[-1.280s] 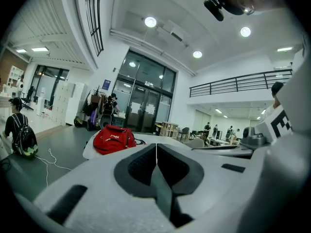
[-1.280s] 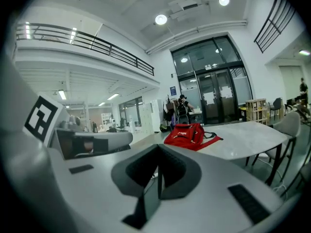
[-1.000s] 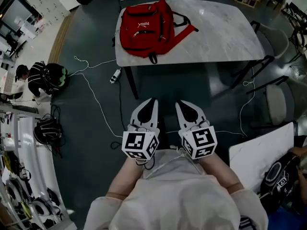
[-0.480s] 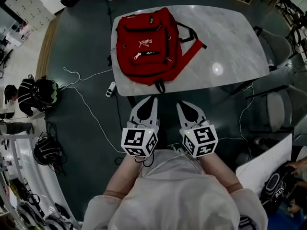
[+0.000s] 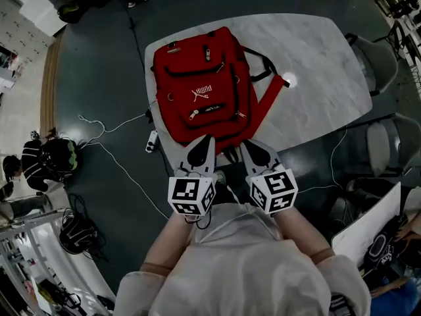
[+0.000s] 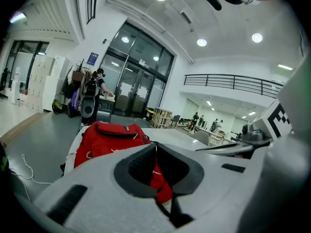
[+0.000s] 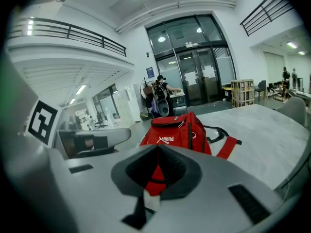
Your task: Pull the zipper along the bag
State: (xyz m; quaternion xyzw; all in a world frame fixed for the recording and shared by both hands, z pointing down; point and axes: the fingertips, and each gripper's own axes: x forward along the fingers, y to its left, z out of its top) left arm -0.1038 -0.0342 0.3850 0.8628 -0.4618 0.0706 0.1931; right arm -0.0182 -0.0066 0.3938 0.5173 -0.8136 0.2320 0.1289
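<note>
In the head view a red backpack [image 5: 204,87] lies flat on a pale marble table [image 5: 316,58] in the upper middle of the frame, its straps trailing toward the right and a pale zipper pull [image 5: 193,114] showing on a front pocket. The left gripper [image 5: 205,143] and the right gripper [image 5: 250,147] sit side by side just below the centre, their tips pointing up the frame at the bag's near edge, with the person's light sleeves [image 5: 243,268] filling the bottom. A white cable [image 5: 112,157] snakes over the dark floor at the left and a chair [image 5: 381,143] stands at the right edge. In the left gripper view the left gripper [image 6: 155,147] fills the lower half of the frame with its jaws clenched, tips meeting along a thin seam and nothing caught between them. The backpack [image 6: 107,140] lies beyond them at centre left on the table [image 6: 180,137], apart from the jaws, and the other gripper's body [image 6: 243,140] shows at the right. A person [image 6: 97,81] stands by glass doors far back at the left. In the right gripper view the right gripper [image 7: 158,149] is likewise clenched on nothing, its jaws pressed together. The backpack [image 7: 182,130] lies ahead in the middle of the frame with its straps to the right on the table [image 7: 262,130], not touching the jaws. The left gripper's body [image 7: 92,140] shows at the left.
</note>
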